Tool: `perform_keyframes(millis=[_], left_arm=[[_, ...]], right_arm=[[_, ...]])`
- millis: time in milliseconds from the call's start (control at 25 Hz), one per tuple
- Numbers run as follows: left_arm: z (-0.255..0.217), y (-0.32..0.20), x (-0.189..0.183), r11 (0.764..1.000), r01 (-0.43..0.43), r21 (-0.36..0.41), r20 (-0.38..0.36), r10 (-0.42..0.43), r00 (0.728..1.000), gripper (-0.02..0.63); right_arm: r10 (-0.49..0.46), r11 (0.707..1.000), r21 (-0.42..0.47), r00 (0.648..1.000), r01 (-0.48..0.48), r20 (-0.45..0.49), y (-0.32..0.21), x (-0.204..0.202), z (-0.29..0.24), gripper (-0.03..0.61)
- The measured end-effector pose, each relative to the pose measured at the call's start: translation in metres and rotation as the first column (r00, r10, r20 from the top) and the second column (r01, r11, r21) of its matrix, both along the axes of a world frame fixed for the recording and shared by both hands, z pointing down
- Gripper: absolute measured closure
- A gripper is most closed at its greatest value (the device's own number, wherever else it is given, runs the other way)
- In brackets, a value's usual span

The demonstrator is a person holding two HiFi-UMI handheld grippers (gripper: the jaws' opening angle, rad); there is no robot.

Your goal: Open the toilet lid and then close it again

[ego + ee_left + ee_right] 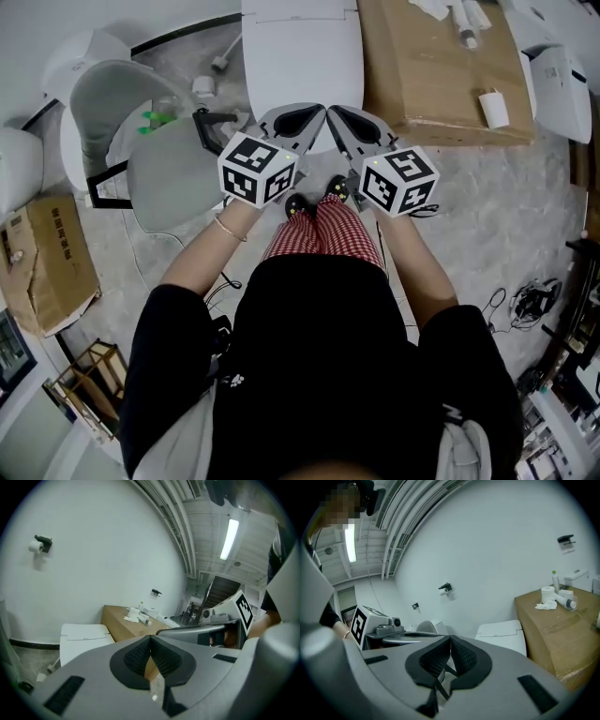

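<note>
- Left gripper (302,118) is clenched: its two jaws press together with nothing between them (the left gripper view shows this best).
- Our right gripper (352,120) is clenched too, and it holds nothing.
- We hold the two grippers side by side, close together, over the near end of the toilet lid (302,61).
- That lid is white and looks shut, lying flat.
- Each gripper view shows the toilet (501,637) ahead of the jaws and apart from them.
- We see a brown cardboard box (441,70) just beside the toilet on our right, with a paper roll (547,592) and other small things on top.
- We see a grey chair (173,164) on the floor to our left.
</note>
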State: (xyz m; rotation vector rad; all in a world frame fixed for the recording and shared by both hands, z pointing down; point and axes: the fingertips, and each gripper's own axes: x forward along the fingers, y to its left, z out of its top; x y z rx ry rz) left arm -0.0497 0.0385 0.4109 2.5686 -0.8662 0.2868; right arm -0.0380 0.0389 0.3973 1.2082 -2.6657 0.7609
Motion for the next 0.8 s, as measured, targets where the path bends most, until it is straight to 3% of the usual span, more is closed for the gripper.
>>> perform_keyframes(millis=[280,800], left_arm=[[-0.017,0.005,-0.012,1.000,-0.017,-0.011,-0.022,0.017,1.000,0.609],[-0.064,0.013,-0.021,0.993,-0.063,0.098,0.022,0.061,0.998,0.609]], right_arm=[[-0.021,0.998,0.052,1.000,0.020,0.014,0.003,-0.012,-0.019,0.557],[-0.018,0.995,0.104,0.998,0.011,0.066,-0.002,-0.022,-0.055,0.557]])
